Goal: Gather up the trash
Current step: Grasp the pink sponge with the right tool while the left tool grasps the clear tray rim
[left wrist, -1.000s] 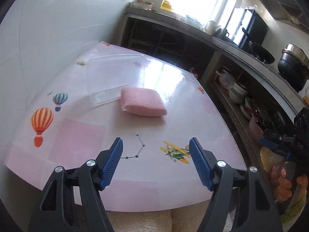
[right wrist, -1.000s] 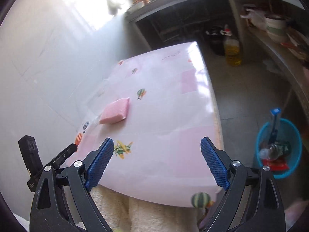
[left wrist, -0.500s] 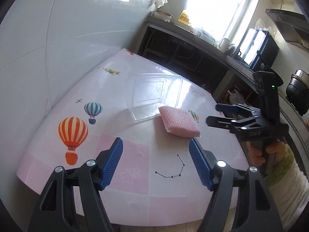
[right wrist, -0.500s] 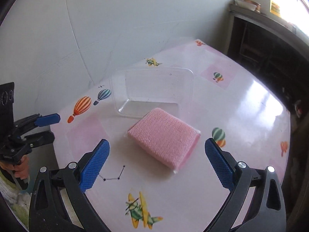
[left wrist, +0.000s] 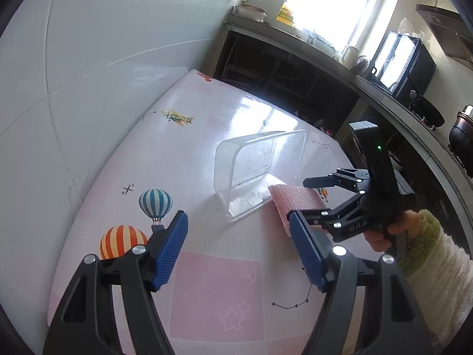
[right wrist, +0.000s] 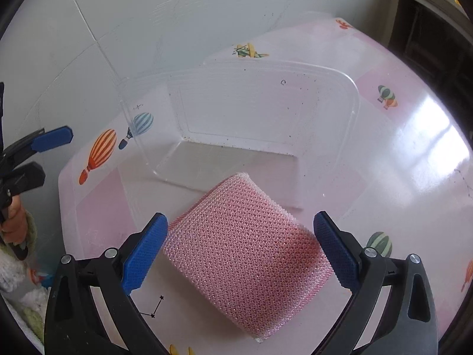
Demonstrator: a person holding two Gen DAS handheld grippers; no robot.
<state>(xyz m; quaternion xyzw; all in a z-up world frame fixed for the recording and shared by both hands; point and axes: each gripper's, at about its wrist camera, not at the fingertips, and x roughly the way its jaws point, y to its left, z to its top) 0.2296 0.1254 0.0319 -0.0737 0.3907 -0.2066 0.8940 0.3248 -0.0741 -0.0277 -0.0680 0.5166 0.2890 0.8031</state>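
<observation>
A pink mesh sponge [right wrist: 245, 254] lies flat on the pink printed table [right wrist: 399, 162], touching the front of a clear plastic container [right wrist: 260, 112] that is tipped on its side. My right gripper [right wrist: 239, 236] points down over the sponge, open, with one blue pad on each side of it and neither pressing. The left wrist view shows the same sponge [left wrist: 295, 204], container [left wrist: 257, 165] and right gripper [left wrist: 298, 198]. My left gripper [left wrist: 238, 230] hovers open over the near part of the table [left wrist: 207, 281], empty; it shows at the left edge [right wrist: 44, 156] of the right wrist view.
A white tiled wall [left wrist: 103, 74] runs along the table's left side. Behind it stands a dark kitchen counter [left wrist: 295, 44] with a black appliance [left wrist: 402, 59] and pots [left wrist: 461, 133]. A hand in a fuzzy sleeve [left wrist: 428, 254] holds the right gripper.
My right gripper swung in from beside the table, rolled upright and came down over the sponge. My left gripper slid sideways, so the container now appears with its open side facing it.
</observation>
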